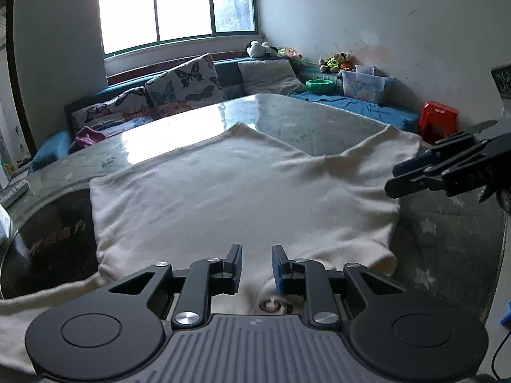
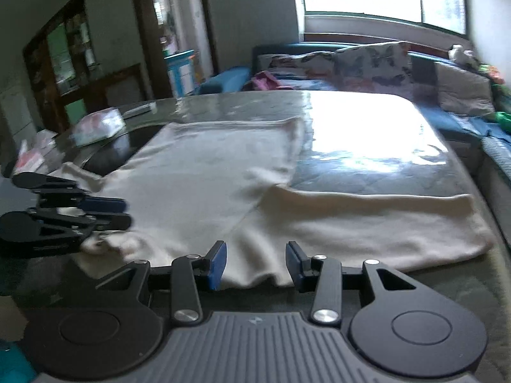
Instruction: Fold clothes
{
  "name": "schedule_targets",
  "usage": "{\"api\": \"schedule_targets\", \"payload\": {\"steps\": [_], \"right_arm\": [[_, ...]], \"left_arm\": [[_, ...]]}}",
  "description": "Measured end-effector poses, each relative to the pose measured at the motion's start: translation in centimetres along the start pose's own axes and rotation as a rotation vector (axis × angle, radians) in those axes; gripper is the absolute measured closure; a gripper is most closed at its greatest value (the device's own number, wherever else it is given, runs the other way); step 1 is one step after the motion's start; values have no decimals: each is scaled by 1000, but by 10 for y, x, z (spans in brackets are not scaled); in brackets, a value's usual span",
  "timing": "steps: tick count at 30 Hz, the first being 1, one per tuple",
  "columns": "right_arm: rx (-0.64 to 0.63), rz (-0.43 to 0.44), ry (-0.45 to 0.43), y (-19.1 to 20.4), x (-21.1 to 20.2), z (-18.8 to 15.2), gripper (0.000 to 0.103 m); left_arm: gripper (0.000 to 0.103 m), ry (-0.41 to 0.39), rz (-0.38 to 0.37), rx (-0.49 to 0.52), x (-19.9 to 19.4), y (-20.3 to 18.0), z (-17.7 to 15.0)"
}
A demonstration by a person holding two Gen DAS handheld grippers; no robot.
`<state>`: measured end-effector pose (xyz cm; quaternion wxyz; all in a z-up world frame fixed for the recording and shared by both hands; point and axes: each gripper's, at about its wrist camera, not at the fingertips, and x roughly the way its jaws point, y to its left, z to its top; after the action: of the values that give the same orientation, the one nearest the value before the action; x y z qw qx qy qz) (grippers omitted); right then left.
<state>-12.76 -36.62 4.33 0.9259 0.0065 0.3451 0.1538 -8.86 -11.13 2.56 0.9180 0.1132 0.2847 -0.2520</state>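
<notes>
A cream long-sleeved top (image 1: 223, 188) lies spread flat on a glossy grey table (image 1: 319, 115); it also shows in the right wrist view (image 2: 204, 185). My left gripper (image 1: 257, 268) is open and empty, just above the garment's near edge by the collar label (image 1: 271, 305). My right gripper (image 2: 255, 265) is open and empty at the garment's near edge, beside a sleeve (image 2: 367, 220) that stretches to the right. In the left wrist view the right gripper (image 1: 396, 177) reaches in from the right. In the right wrist view the left gripper (image 2: 124, 212) hovers over the cloth at the left.
A sofa with butterfly cushions (image 1: 185, 86), a grey pillow (image 1: 271, 76), soft toys and a clear plastic box (image 1: 364, 83) lines the far side. A red stool (image 1: 439, 121) stands at the right. Packets (image 2: 99, 126) lie on the table's far left.
</notes>
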Motion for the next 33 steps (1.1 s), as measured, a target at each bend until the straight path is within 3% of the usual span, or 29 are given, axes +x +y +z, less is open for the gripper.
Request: {"api": "schedule_targets", "payload": {"steps": [16, 22, 29, 33], "right_arm": [[266, -436, -14, -119, -1, -8, 63], [305, -470, -28, -141, 3, -8, 66], [257, -495, -42, -145, 9, -1, 95], [230, -508, -51, -147, 13, 3, 98]], "left_arm": [[80, -31, -126, 71, 27, -56, 33], [80, -24, -172, 109, 39, -77, 37], [80, -3, -227, 155, 51, -95, 35], [80, 9, -244, 169, 56, -99, 29]]}}
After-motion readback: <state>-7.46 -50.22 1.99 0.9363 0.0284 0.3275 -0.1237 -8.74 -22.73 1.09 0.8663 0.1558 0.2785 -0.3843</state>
